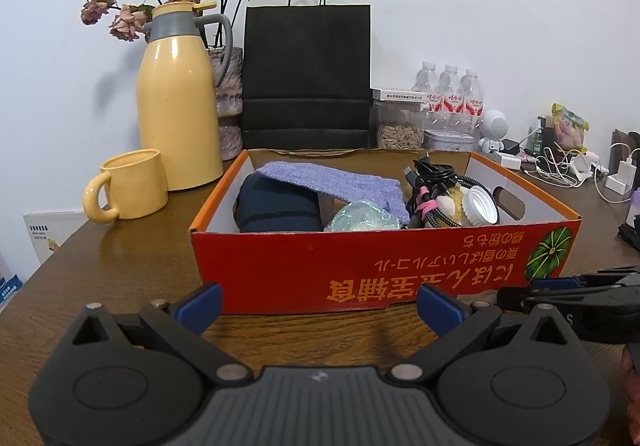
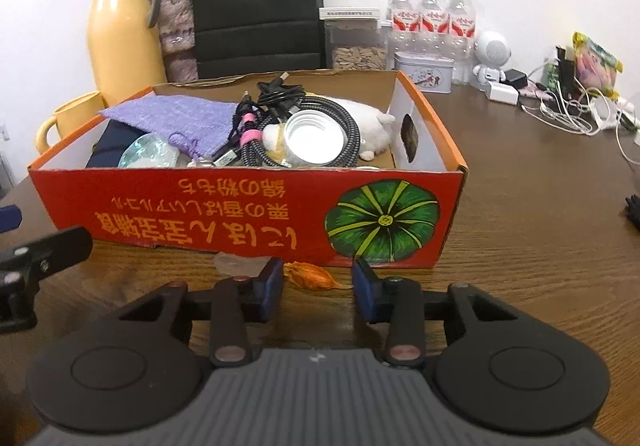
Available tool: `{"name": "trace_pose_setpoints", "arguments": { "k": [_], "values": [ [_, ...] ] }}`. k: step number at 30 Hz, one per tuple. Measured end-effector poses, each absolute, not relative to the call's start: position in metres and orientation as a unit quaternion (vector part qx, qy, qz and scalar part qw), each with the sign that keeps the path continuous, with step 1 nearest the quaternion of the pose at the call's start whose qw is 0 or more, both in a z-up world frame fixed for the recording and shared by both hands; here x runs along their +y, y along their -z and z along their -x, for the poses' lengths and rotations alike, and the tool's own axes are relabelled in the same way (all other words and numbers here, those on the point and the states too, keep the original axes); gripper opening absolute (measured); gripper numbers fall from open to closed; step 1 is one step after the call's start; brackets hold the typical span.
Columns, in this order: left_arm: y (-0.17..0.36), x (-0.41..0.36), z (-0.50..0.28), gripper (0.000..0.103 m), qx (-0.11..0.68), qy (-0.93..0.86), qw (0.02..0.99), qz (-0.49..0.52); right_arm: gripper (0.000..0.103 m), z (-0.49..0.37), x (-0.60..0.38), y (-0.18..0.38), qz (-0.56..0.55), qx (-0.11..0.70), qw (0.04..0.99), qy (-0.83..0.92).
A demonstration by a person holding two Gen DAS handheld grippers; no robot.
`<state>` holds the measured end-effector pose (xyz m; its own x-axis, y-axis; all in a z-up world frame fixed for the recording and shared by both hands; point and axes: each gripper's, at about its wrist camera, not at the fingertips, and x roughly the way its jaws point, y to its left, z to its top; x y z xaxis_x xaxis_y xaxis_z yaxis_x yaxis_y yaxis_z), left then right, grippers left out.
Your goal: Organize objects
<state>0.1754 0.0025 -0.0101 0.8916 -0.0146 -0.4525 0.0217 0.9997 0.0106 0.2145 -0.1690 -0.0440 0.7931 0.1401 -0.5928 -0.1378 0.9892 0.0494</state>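
Red box [image 2: 248, 214] seen on wooden surface [image 2: 520, 246], filled with cables [image 2: 280, 98] and purple cloth [image 2: 172, 114]. Orange scrap [image 2: 312, 275] lying before box, between narrowed right gripper [image 2: 318, 288] jaws, ungripped. Left gripper [image 1: 318, 300] jaws wide, empty.

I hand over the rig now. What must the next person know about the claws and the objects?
Left claw: open, empty, before the red box.
Right claw: open; orange scrap lies on the table between its fingers, not gripped.
Done: purple cloth, cables, white lid are in the box.
Left: orange scrap and clear scrap beside it, probably for the box.
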Motion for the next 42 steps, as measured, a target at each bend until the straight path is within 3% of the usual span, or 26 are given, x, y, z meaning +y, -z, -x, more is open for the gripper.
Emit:
{"name": "trace_pose_setpoints", "arguments": {
  "k": [15,32,38,41,42],
  "values": [
    [0.013,-0.008,-0.181,0.103,0.246,0.004,0.969,-0.021,0.039,-0.196,-0.202,0.04,-0.024,0.288,0.954,-0.086],
    [0.025,-0.123,-0.217,0.103,0.287,0.007,0.956,-0.065,0.039,-0.19,-0.266,0.037,-0.066,0.246,0.964,-0.071],
    [0.03,-0.132,-0.228,0.088,0.309,-0.019,0.95,-0.047,0.039,-0.192,-0.273,0.039,-0.082,0.246,0.963,-0.075],
    [0.031,-0.131,-0.228,0.058,0.32,-0.019,0.947,-0.027,0.039,-0.19,-0.273,0.039,-0.084,0.243,0.963,-0.081],
    [0.03,-0.129,-0.227,0.034,0.321,-0.007,0.947,-0.012,0.039,-0.189,-0.274,0.039,-0.085,0.241,0.963,-0.082]
  ]
}}
